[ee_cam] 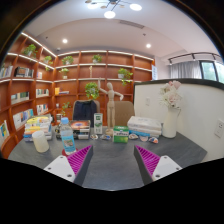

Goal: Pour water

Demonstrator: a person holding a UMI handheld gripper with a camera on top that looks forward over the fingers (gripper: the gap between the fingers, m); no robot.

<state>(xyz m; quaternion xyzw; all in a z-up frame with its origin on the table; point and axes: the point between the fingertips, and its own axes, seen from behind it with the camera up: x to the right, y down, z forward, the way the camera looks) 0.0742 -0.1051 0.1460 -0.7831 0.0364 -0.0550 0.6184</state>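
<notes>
My gripper (111,163) hangs over the grey table (110,160) with its two magenta pads (78,159) far apart and nothing between them. It is open. A pale translucent cup (41,142) stands on the table ahead and to the left of the left finger. A small bottle with a pink base (68,139) is just beyond the left finger. Whether either holds water cannot be told.
Along the table's far edge lie boxes and packets: a colourful box (38,124), a red-topped box (81,129), a green-and-white carton (120,134), a white container (144,126). A white vase with flowers (171,112) stands at the right. Wooden shelves (60,85) line the back wall.
</notes>
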